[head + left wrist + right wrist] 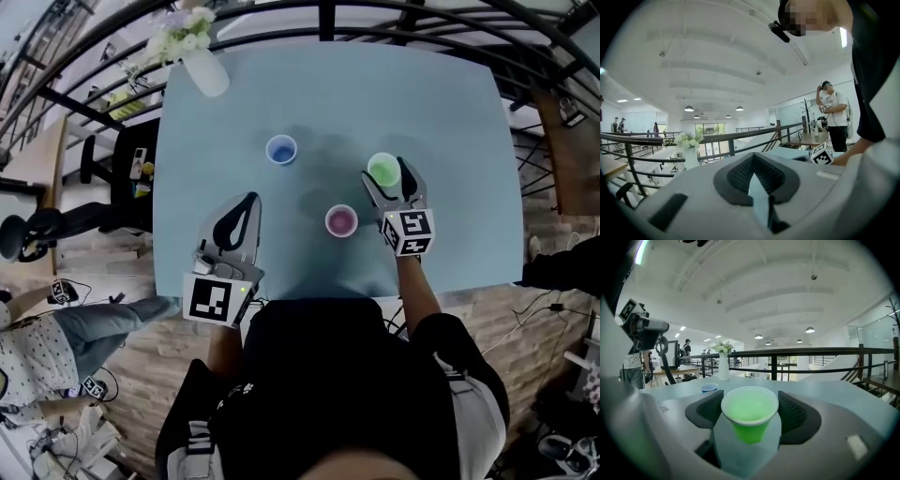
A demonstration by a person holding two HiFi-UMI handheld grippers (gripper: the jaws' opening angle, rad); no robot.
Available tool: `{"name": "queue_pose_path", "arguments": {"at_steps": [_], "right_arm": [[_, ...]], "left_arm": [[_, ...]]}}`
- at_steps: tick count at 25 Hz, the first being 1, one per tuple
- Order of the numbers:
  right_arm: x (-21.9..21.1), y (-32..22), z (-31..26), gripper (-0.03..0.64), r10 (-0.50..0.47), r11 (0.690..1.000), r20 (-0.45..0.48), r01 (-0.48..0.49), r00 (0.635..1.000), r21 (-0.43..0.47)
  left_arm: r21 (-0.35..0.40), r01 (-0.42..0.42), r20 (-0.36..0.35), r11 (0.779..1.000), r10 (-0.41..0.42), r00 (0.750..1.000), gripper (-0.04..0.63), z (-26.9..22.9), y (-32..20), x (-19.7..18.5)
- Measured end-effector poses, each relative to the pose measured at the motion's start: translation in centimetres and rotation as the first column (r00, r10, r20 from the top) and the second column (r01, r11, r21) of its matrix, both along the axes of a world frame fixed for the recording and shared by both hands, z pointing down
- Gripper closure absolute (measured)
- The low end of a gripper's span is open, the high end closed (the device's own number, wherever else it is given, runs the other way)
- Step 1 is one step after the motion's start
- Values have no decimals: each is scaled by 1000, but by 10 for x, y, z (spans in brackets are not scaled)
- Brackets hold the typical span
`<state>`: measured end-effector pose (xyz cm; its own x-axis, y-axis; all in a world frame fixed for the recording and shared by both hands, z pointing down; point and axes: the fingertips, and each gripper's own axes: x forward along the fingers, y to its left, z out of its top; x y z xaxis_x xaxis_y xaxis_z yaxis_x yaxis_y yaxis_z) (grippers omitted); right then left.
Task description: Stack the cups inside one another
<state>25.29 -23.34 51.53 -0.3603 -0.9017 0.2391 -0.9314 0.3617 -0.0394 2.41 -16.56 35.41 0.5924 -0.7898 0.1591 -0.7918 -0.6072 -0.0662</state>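
Note:
My right gripper (386,175) is shut on the green cup (383,170), with the pads pressing on its sides just under the rim. In the right gripper view the green cup (750,417) hangs upright between the jaws of that gripper (750,405), its base off the table. A pink cup (341,222) stands upright to the near left of it. A blue cup (281,150) stands farther back, and shows as the blue cup (708,387) in the right gripper view. My left gripper (249,201) rests low at the near left, shut on nothing, pads of that gripper (752,158) meeting.
The pale blue table (441,112) ends at a black railing behind. A white vase of flowers (204,70) stands at its far left corner. A person (836,119) stands off by another table, and a chair and a seated person are left of the table.

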Motion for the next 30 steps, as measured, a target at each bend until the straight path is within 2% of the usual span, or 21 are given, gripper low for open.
{"name": "queue_pose_path", "arguments": {"at_steps": [7, 13, 20, 30], "right_arm": [[-19, 7, -39, 253, -38, 998, -5, 39, 999, 51], [-47, 7, -73, 252, -108, 989, -19, 109, 994, 99], [-97, -6, -99, 253, -204, 967, -31, 206, 979, 149], [-158, -34, -108, 253, -322, 932, -31, 322, 946, 168]], "left_arm": [[16, 8, -41, 1000, -8, 999, 601, -2, 1, -15], [16, 32, -77, 999, -31, 997, 601, 1, 2, -29], [16, 42, -93, 999, -40, 995, 601, 5, 2, -44], [1, 77, -108, 997, -77, 991, 601, 8, -5, -64]]}}
